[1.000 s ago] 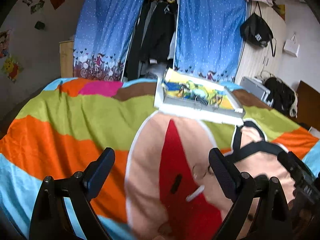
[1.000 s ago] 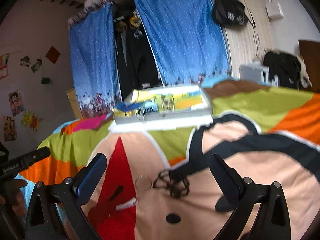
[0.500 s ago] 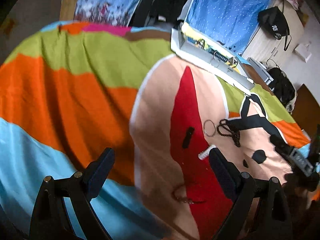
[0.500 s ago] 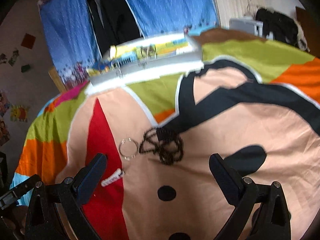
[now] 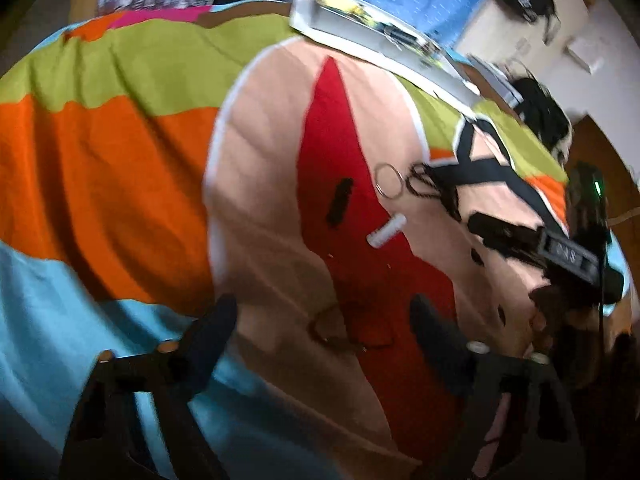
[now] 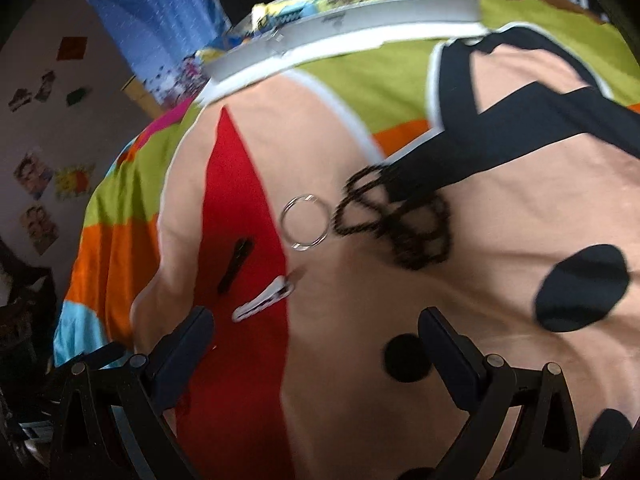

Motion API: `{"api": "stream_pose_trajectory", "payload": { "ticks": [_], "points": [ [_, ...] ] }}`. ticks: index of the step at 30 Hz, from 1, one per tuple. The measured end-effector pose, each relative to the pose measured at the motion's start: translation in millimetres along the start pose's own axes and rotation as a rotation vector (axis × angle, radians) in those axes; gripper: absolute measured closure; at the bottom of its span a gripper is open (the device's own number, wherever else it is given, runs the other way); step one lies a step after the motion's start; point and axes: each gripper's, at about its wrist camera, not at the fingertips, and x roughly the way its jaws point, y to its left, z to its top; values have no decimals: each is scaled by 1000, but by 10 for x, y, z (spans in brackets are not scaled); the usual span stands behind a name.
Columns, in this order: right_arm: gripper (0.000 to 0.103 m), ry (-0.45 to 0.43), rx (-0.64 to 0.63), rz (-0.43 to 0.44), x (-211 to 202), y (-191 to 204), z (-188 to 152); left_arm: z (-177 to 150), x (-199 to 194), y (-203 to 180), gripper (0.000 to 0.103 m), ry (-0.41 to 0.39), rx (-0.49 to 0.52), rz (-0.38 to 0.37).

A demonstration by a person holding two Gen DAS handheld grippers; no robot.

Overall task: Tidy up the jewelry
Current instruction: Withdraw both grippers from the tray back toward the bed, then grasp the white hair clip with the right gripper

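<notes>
Jewelry lies on a colourful cartoon bedspread (image 5: 120,168). A silver bangle (image 6: 305,222) sits beside a tangled black bead necklace (image 6: 396,220). Nearer me are a white hair clip (image 6: 262,300) and a black clip (image 6: 236,260). The right gripper (image 6: 318,344) hangs open just short of the white clip. In the left wrist view the bangle (image 5: 388,187), necklace (image 5: 430,188), white clip (image 5: 386,231) and black clip (image 5: 340,202) lie ahead. The left gripper (image 5: 322,332) is open, low over a thin dark chain (image 5: 340,334). The right gripper (image 5: 532,240) shows at the right.
An open white box (image 6: 340,28) with a yellow and blue lining stands at the far edge of the bed, also in the left view as the box (image 5: 380,44). Blue curtains (image 6: 160,4) hang behind it. A hand (image 5: 548,320) holds the right gripper.
Both grippers have tipped down and come closer to the bedspread, so the jewelry looks larger. The thin chain now lies between the left fingers. Both stay open.
</notes>
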Motion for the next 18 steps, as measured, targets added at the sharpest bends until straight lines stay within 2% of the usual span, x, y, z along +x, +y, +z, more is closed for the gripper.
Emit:
{"api": "stream_pose_trajectory", "payload": {
  "ticks": [2, 4, 9, 14, 18],
  "points": [
    [14, 32, -16, 16, 65, 47, -9, -34, 75, -46, 54, 31, 34, 10],
    [22, 61, -37, 17, 127, 90, -25, -70, 167, -77, 65, 73, 58, 14],
    [32, 132, -85, 6, 279, 183, -72, -118, 345, -116, 77, 121, 102, 59],
    [38, 173, -114, 2, 444, 247, -90, -76, 460, -95, 99, 102, 110, 103],
    [38, 154, -126, 3, 539, 277, -53, -6, 501, -67, 102, 56, 102, 134]
  ]
}}
